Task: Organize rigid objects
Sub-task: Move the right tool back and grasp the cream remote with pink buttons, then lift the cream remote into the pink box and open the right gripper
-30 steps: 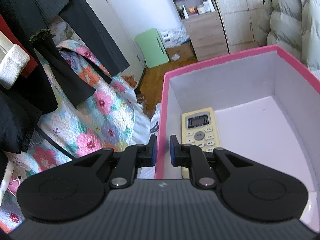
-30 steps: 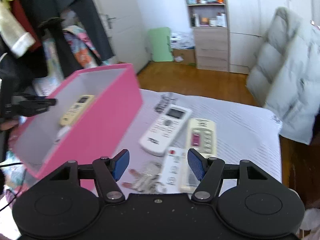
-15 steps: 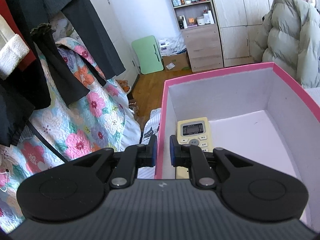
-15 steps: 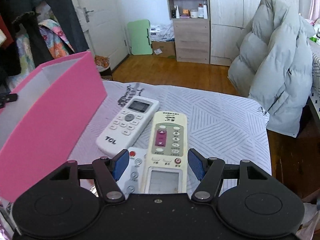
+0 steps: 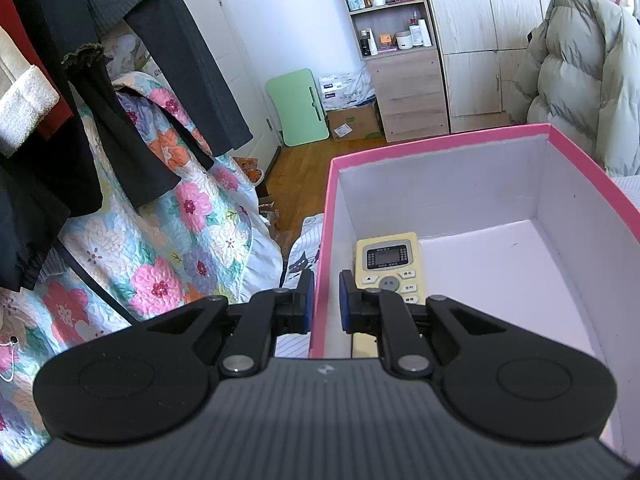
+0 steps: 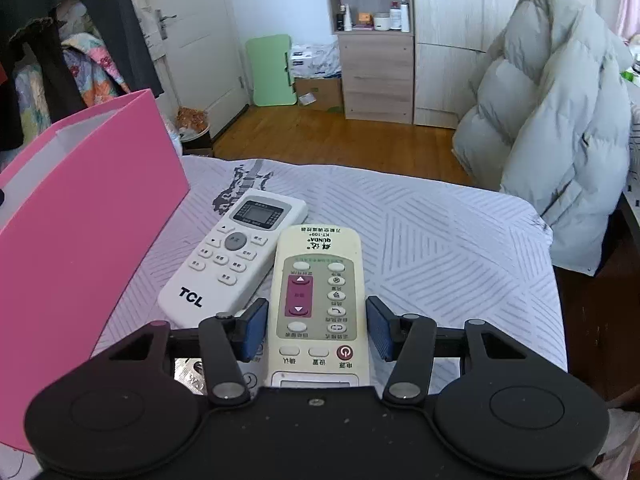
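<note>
Two grippers at work. The box (image 5: 325, 240) wall is clamped by the left gripper (image 5: 323, 306); one yellow remote (image 5: 390, 266) lies inside at 12 o'clock. The cream remote (image 6: 318, 300) on the bed is straddled by the right gripper (image 6: 316, 326), jaws closing, pads not yet touching. It should be squeezed mid-body, clear of the TCL remote (image 6: 234, 254) at 10 o'clock.

— How does the left gripper (image 5: 323, 300) stand?
— Its two blue pads are nearly together, one on each side of a thin wall (image 5: 320, 280), and they clamp it. It points downward.

— And the right gripper (image 6: 316, 328)?
— It also points down. Its jaws are closing around a remote (image 6: 318, 300) that lies between them, but the pads (image 6: 254, 330) do not press on it yet.
</note>
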A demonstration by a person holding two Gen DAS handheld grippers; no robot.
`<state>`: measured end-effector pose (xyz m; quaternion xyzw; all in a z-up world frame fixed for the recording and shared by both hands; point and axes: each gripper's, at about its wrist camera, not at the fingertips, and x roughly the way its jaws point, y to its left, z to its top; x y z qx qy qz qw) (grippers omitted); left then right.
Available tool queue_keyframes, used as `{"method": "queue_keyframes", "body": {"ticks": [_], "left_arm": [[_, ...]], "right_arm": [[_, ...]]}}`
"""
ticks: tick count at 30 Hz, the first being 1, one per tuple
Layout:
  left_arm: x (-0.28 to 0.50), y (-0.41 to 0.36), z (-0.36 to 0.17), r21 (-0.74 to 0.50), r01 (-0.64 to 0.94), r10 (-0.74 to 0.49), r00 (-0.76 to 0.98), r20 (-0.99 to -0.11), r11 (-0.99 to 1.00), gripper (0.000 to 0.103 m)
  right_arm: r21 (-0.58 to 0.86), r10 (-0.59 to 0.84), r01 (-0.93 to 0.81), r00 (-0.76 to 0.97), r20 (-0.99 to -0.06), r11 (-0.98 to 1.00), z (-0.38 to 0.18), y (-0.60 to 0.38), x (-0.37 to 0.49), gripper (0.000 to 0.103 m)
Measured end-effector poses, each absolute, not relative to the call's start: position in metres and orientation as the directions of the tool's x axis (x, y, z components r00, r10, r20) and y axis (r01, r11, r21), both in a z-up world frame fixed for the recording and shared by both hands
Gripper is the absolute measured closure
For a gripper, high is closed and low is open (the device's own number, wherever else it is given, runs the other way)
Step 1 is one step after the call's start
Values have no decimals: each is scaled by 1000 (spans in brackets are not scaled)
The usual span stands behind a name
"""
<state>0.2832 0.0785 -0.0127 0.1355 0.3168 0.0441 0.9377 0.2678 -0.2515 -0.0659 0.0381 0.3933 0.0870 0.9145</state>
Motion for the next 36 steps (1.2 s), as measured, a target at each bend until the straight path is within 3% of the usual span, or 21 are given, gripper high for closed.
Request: {"method": "queue_keyframes", "body": {"ticks": [11,22,30,36], "left_arm": [[285,77,-15,299,3,182,788,-588,954,91],[286,76,-15,308,2,188,788,-587,951,91],[285,76,-15,307,-9,195,790,-581,952,91],[283,76,-13,300,-19,196,797,-572,954,91]], "right_arm": [[107,173,-137,742,-647,985,-46,-243,234,45],[97,251,-234,831,-496,967,16,-217,202,45],[162,450,-420,814,-367,893,81,-180,199,45],[236,550,-498,725,-414,834,94,-134,239,45]]}}
